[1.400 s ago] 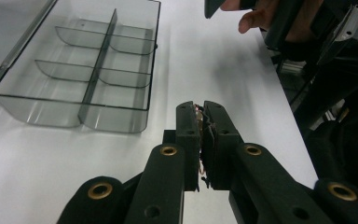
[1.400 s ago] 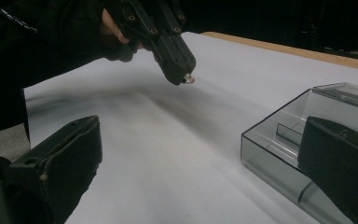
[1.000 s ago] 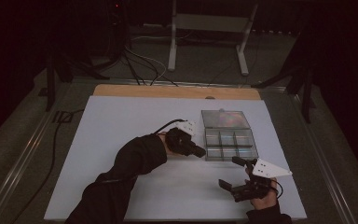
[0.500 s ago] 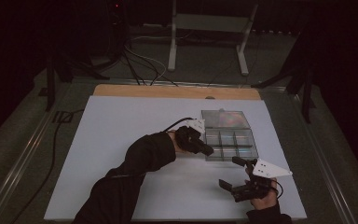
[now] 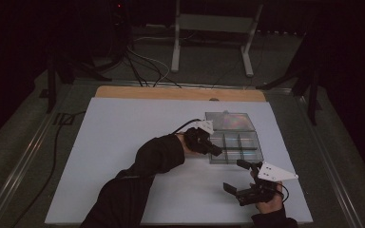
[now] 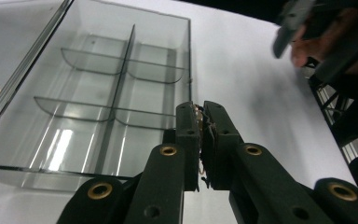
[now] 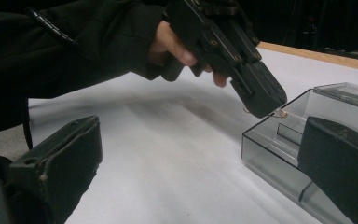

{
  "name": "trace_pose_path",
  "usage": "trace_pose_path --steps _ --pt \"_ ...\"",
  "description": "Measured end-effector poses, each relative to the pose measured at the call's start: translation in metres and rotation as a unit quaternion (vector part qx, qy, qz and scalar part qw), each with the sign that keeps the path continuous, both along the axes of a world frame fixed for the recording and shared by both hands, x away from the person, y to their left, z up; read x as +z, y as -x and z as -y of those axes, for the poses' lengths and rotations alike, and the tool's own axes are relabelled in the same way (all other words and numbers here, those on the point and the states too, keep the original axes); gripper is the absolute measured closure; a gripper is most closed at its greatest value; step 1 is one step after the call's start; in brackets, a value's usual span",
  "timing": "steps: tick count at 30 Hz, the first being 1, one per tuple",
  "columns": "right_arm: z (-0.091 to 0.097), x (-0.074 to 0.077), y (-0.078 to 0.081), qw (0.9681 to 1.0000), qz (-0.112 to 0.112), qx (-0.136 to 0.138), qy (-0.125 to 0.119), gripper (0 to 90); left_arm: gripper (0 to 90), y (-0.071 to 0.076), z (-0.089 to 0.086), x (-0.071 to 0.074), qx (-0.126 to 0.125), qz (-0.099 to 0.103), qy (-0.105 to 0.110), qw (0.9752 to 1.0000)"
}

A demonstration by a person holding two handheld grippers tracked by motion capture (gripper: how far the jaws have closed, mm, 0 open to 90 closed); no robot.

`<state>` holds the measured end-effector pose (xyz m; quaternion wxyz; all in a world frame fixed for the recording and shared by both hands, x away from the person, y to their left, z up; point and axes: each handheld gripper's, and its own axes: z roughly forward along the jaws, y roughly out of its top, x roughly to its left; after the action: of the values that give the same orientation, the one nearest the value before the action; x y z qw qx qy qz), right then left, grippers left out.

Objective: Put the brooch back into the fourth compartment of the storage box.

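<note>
I see a clear plastic organiser box (image 5: 235,147) on the white desk (image 5: 123,142), toward its right half. Its walls are thin, smooth and transparent; a long centre divider and curved cross dividers split it into small compartments, as the left gripper view shows (image 6: 98,93). The hinged lid (image 5: 229,121) lies open flat on the far side, with a faint rainbow sheen. The desk surface is matte white, with a bare wooden strip (image 5: 180,93) along the far edge.

My left tongs (image 5: 214,150) are black, hard plastic with brass-coloured rivets. In the left gripper view the left tongs (image 6: 201,140) are clenched on a small thing (image 6: 200,122), thin, pale and coppery; I cannot tell what it is. In the right gripper view the tips hang just above the near left corner of the box (image 7: 298,140), and a small pale bit (image 7: 281,112) sticks out at the tip.

My right tongs (image 5: 240,178) are spread wide, grasping nothing, and sit near the front right of the desk, apart from the box. The jaws are blocky, dull black. A grey three-cornered plate (image 5: 275,172) sits on top.
</note>
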<state>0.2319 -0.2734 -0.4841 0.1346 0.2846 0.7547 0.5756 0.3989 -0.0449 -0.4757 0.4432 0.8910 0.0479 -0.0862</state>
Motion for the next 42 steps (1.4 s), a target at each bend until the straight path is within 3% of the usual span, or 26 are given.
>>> trace_pose_path --steps 16,27,32,35,42 --pt "0.000 0.000 0.000 1.0000 -0.001 0.001 -0.001 0.0 88.0 -0.006 0.009 -0.017 0.034 -0.004 0.003 0.9994" --pt "0.001 0.000 0.000 1.0000 -0.001 0.002 -0.001 0.0 87.9 -0.006 0.011 -0.024 0.038 0.008 0.002 0.9992" --pt "0.001 0.000 0.000 1.0000 -0.002 0.002 -0.001 0.0 87.1 -0.007 0.011 -0.024 0.052 0.007 0.010 0.9986" --pt "0.001 0.000 0.000 1.0000 -0.002 0.002 -0.001 0.0 69.0 -0.007 0.009 -0.021 0.071 0.004 0.019 0.9973" --pt "0.001 0.000 0.000 1.0000 -0.001 0.002 -0.001 0.0 45.3 -0.004 0.007 -0.015 0.084 0.002 0.017 0.9963"
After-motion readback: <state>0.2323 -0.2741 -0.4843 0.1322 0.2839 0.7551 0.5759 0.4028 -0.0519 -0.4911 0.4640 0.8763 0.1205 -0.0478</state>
